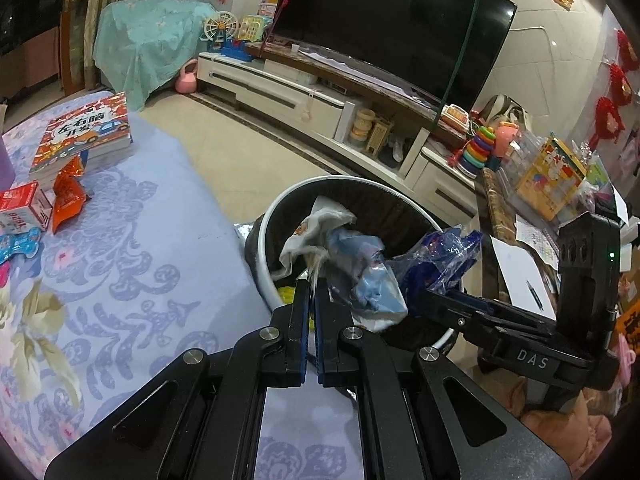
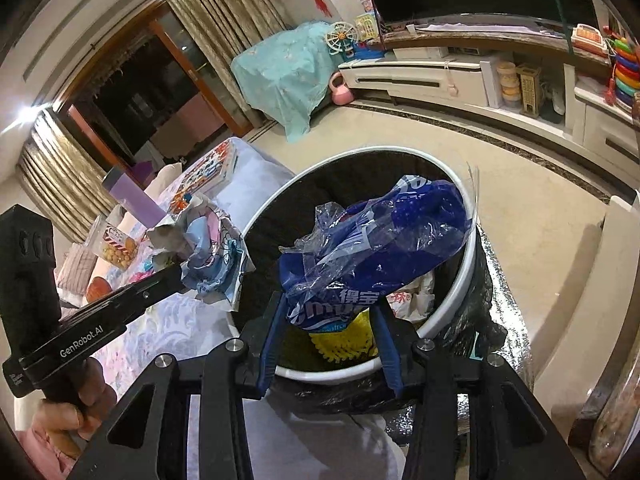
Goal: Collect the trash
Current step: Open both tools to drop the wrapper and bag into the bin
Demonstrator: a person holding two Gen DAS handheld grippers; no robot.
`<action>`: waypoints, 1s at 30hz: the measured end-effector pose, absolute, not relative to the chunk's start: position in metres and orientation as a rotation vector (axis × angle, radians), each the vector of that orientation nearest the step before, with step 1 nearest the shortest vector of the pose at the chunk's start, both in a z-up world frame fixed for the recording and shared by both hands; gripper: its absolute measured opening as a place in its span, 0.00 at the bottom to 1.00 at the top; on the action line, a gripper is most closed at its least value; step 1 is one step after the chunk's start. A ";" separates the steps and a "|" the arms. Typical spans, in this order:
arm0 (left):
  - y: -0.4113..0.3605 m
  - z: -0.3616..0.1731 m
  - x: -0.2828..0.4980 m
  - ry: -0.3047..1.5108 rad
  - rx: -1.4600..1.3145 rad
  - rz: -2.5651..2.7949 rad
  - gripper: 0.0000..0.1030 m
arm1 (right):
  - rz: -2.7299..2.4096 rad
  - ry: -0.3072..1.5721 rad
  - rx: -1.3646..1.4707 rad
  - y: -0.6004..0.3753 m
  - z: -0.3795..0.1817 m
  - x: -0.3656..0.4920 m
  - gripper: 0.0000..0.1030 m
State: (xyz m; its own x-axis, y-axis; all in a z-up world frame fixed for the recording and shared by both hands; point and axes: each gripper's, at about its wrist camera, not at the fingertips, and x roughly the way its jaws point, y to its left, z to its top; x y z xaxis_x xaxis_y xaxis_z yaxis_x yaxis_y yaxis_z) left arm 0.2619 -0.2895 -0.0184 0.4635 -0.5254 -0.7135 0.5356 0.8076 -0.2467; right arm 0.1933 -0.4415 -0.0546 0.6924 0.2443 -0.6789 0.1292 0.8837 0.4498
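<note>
Over the trash bin (image 2: 468, 276): left claw (image 1: 311, 292) pinches crumpled paper wrapper (image 1: 360, 268); right claw (image 2: 332, 312) pinches blue plastic bag (image 2: 384, 236).

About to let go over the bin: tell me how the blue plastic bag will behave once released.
The blue plastic bag looks thin and crumpled, so probably floppy and light. It may drift rather than drop straight, and could snag on the bin rim.

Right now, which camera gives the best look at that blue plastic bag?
The right wrist view: the blue plastic bag fills the middle, between the right gripper fingers, over the trash bin. The left wrist view shows it only small, from the side, at that gripper's tip.
</note>
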 end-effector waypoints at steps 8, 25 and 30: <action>-0.284 -0.022 0.263 0.884 -0.003 -0.637 0.12 | 0.052 0.800 0.493 -0.444 -0.049 0.192 0.62; -0.212 -0.035 0.244 0.887 -0.071 -0.526 0.32 | 0.060 0.720 0.493 -0.421 -0.034 0.180 0.84; -0.174 -0.042 0.241 0.895 -0.105 -0.462 0.32 | 0.093 0.706 0.489 -0.400 -0.031 0.182 0.85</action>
State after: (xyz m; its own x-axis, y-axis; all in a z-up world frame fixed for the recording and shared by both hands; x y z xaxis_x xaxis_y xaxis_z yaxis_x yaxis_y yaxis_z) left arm 0.2406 -0.1738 -0.0419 0.5348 -0.4305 -0.7271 0.3440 0.8969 -0.2779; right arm 0.1816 -0.3996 -0.0305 0.7617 0.2444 -0.6001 0.0803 0.8834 0.4617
